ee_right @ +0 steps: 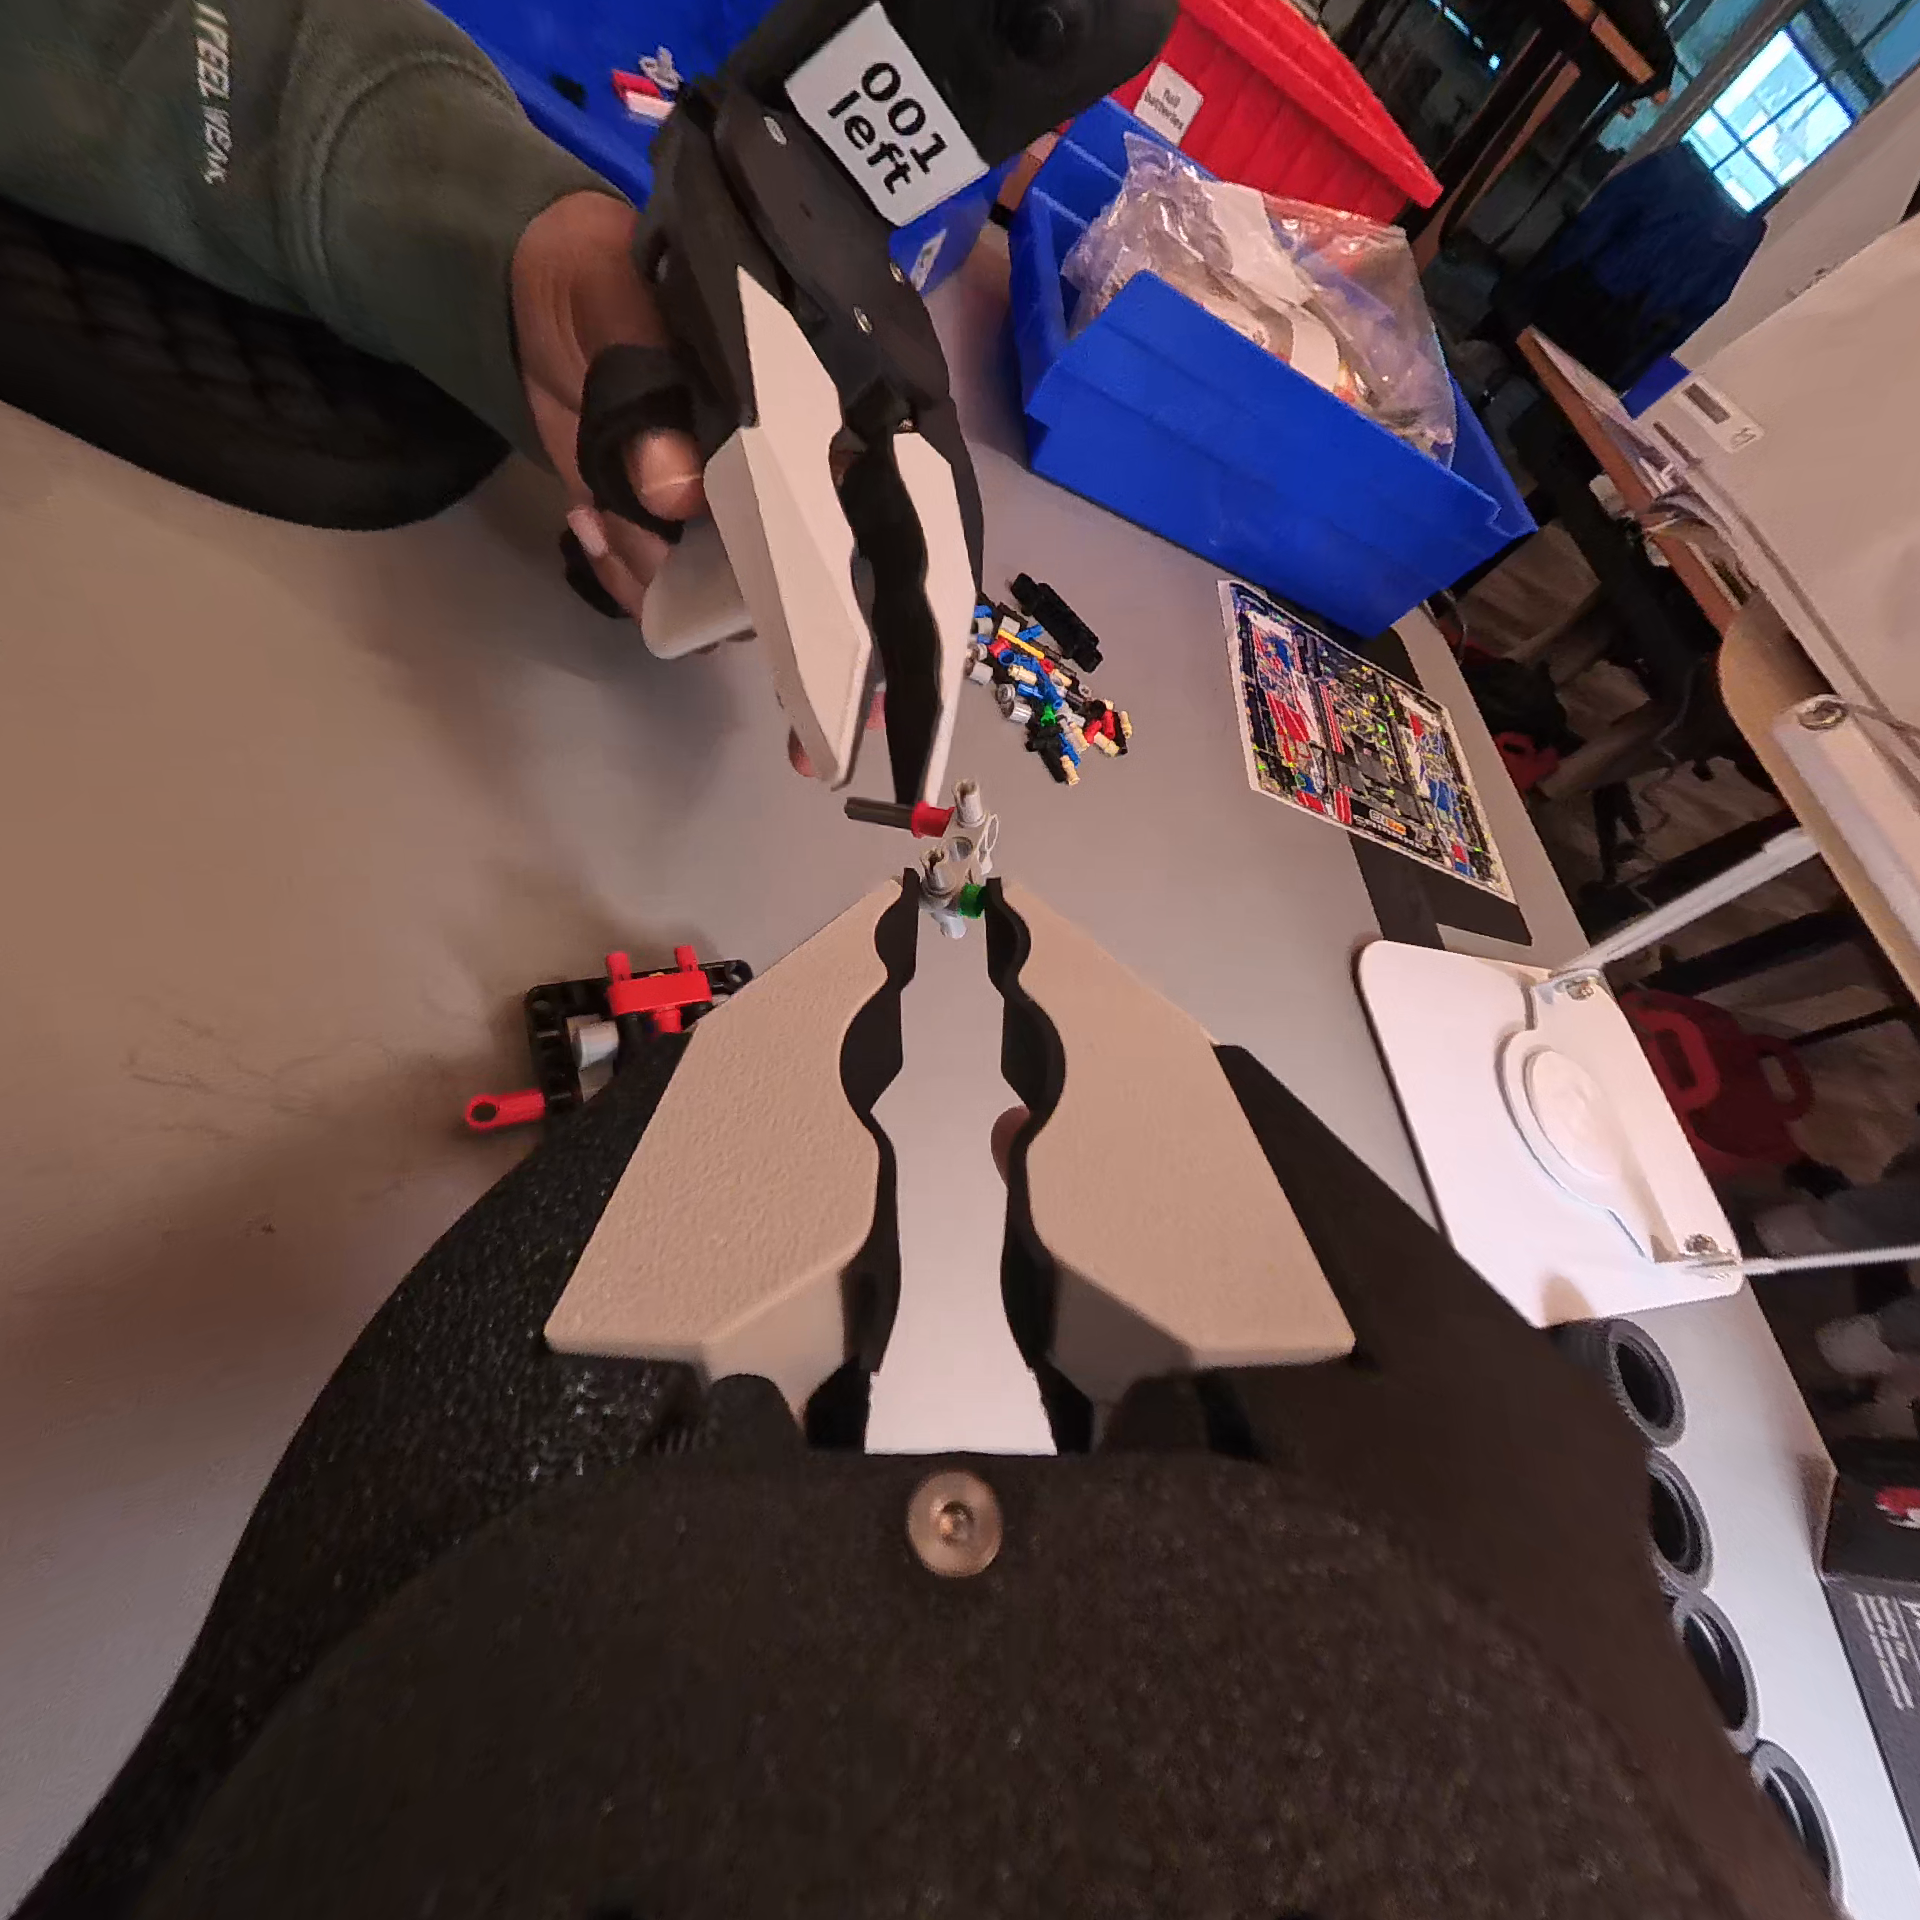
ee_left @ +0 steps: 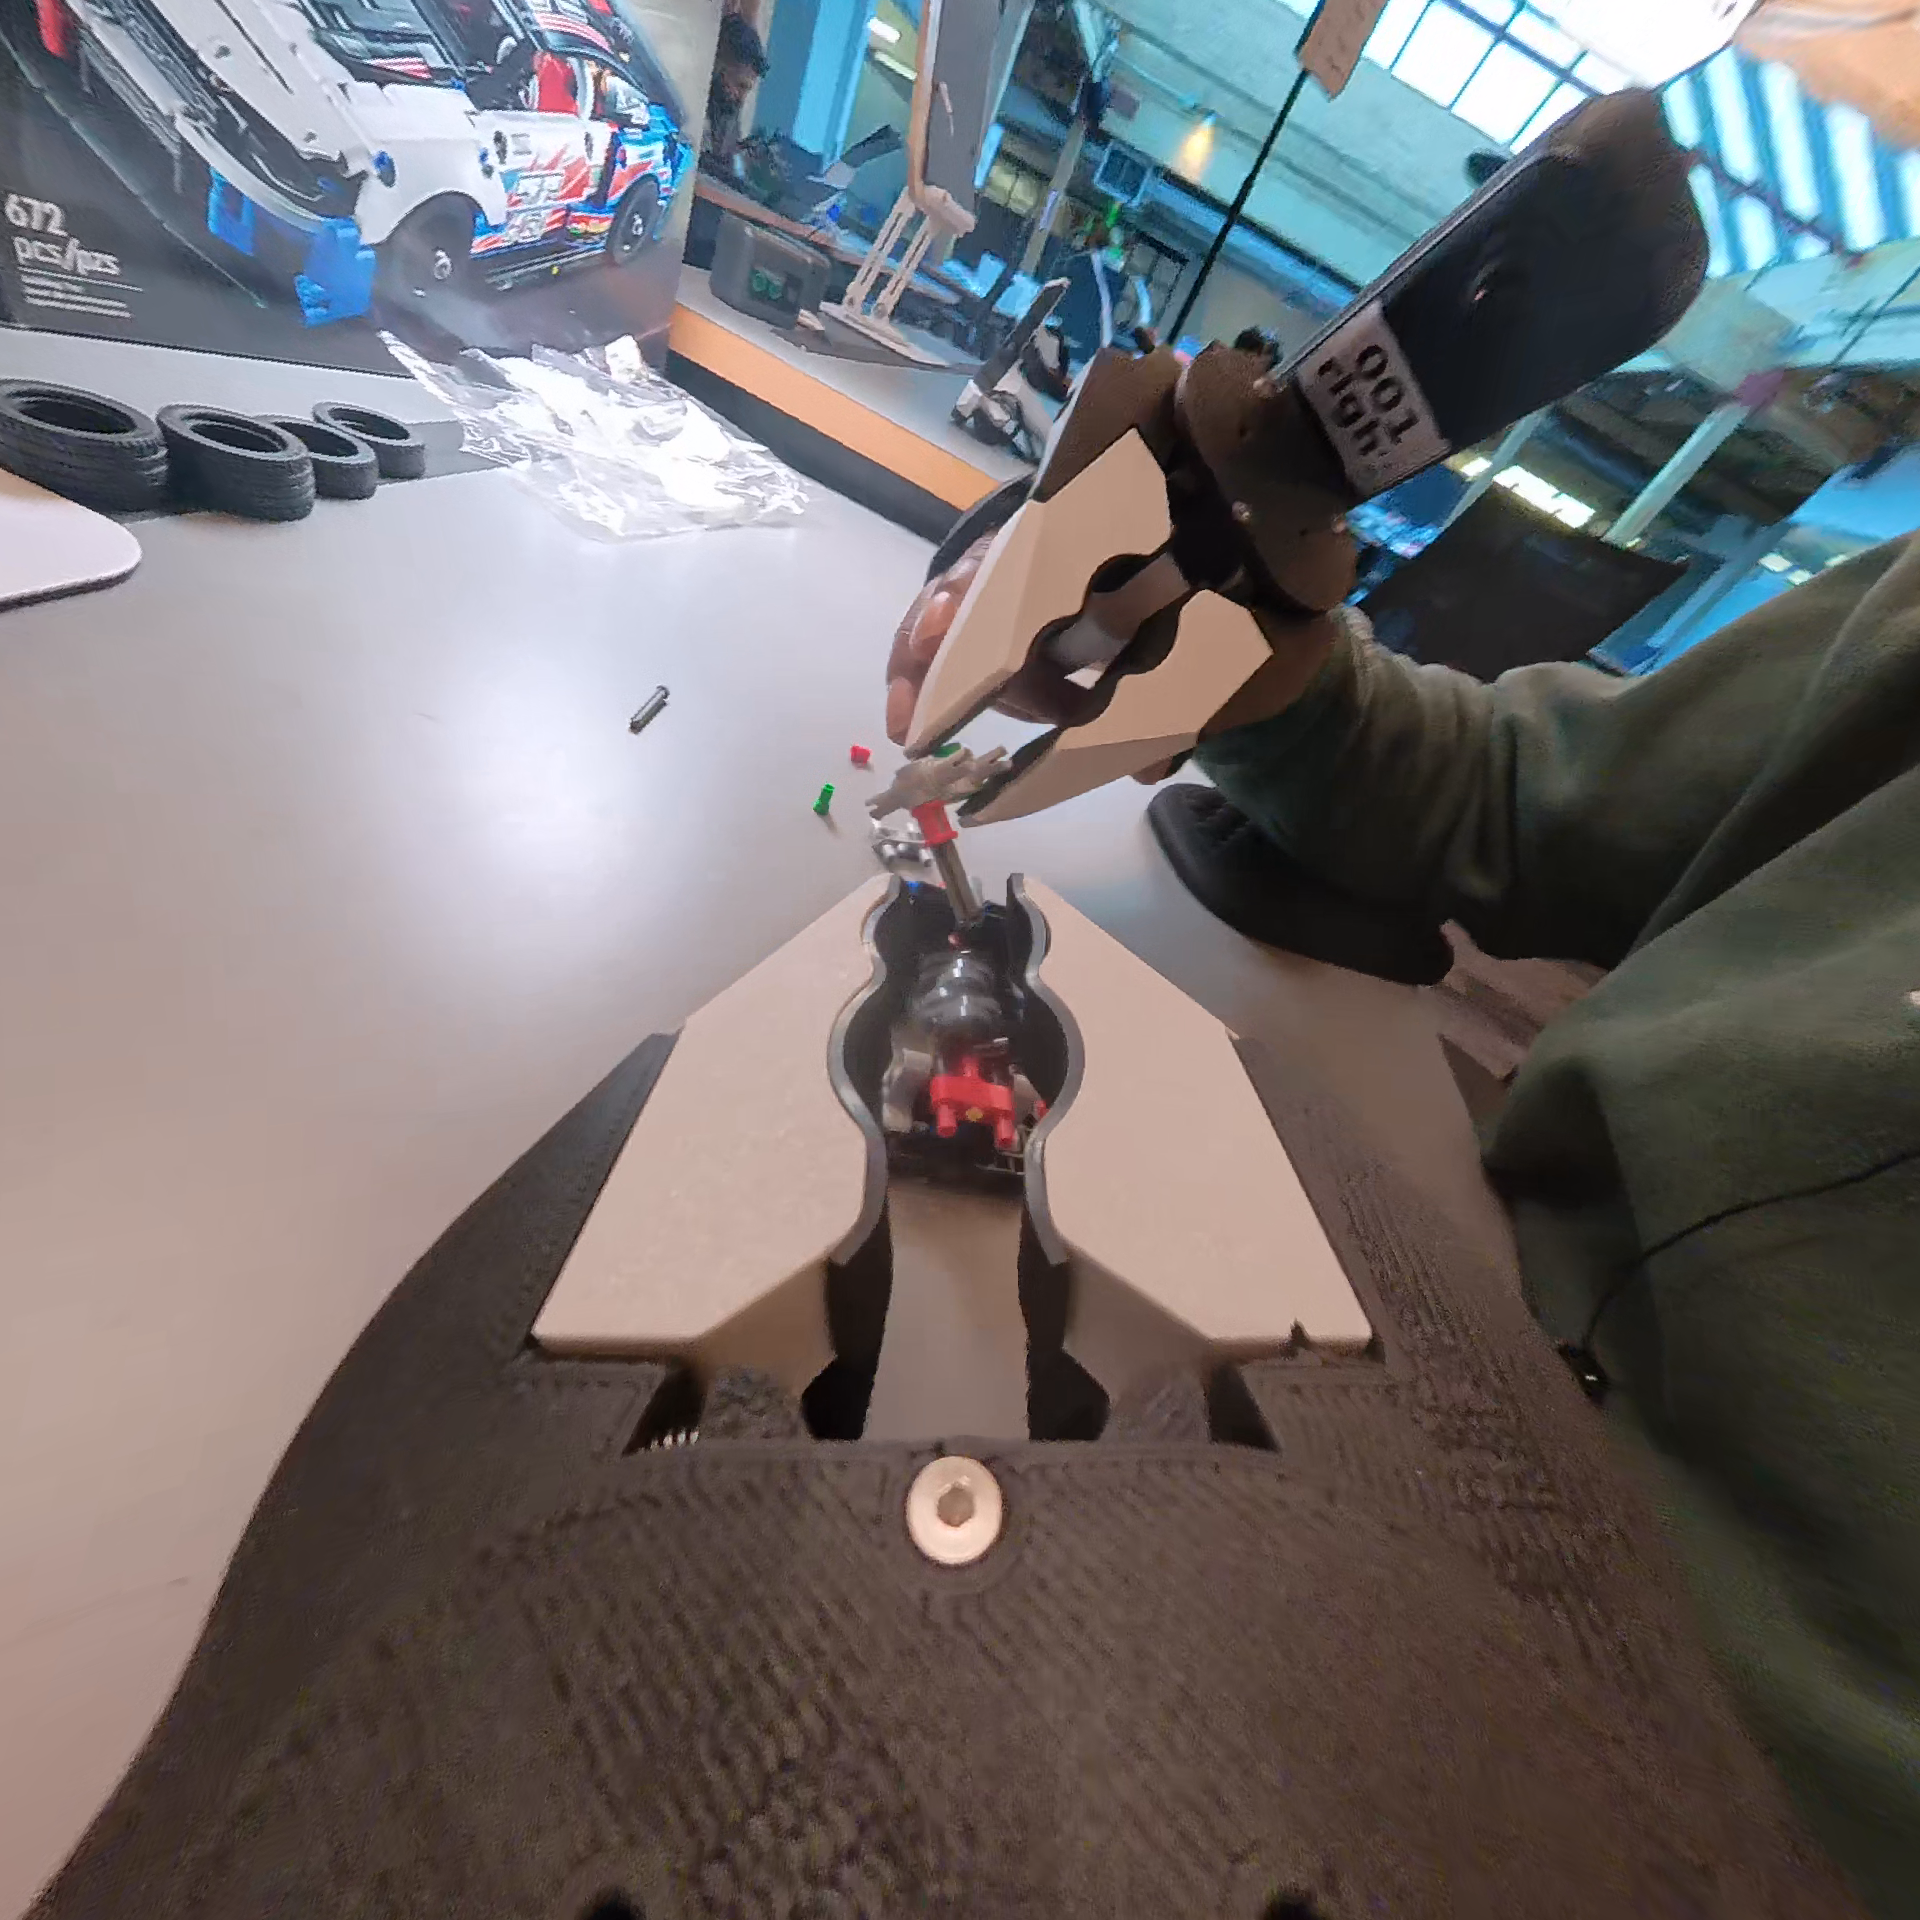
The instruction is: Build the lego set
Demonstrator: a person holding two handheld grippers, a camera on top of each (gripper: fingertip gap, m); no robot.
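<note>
A small Lego piece hangs above the grey table [ee_right: 260, 779] between both grippers. It is a dark axle [ee_right: 871, 810] with a red bush [ee_right: 930, 819], joined to light grey connectors [ee_right: 971, 826] that carry a green pin [ee_right: 972, 900]. My left gripper [ee_left: 956, 896] is shut on the axle [ee_left: 958, 878]. My right gripper [ee_right: 952, 902] is shut on the grey connectors, also seen in the left wrist view [ee_left: 930, 781]. The right gripper [ee_left: 951, 784] meets the left gripper [ee_right: 883, 774] tip to tip. A black frame with red parts [ee_right: 634, 1013] lies on the table.
A pile of loose pieces [ee_right: 1049, 681], a sticker sheet [ee_right: 1361, 727] and blue bins [ee_right: 1247, 416] lie beyond. Tyres [ee_left: 208, 457], the set's box [ee_left: 312, 156], a plastic bag [ee_left: 603, 436], a loose pin [ee_left: 647, 709] and red [ee_left: 859, 752] and green [ee_left: 823, 798] bits are on the table. A white plate [ee_right: 1455, 1039] is on the right. My two grippers' fingertips are within a few centimetres of each other. It is some 30 centimetres from my right tips to the white plate [ee_right: 1455, 1039].
</note>
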